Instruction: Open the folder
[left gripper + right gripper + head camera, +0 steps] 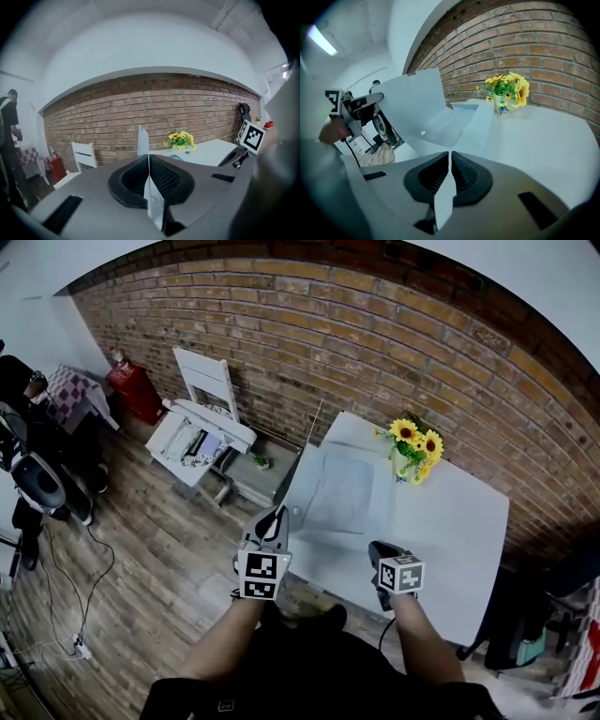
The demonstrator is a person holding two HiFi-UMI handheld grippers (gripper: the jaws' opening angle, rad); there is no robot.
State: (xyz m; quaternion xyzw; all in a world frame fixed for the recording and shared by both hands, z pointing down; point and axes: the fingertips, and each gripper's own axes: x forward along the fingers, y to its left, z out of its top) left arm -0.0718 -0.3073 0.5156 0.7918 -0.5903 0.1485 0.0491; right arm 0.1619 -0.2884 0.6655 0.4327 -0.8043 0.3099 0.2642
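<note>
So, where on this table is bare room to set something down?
Bare: the table right of the folder, nearer than the flowers. Crowded: the left part, with the folder and the left hand-held gripper shut on it.

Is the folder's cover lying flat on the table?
No, the left gripper pinches the folder's cover and holds it raised above the white table.

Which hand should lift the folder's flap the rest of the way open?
Left. The left gripper is shut on the raised flap; the right gripper only pinches the folder body's near edge.
</note>
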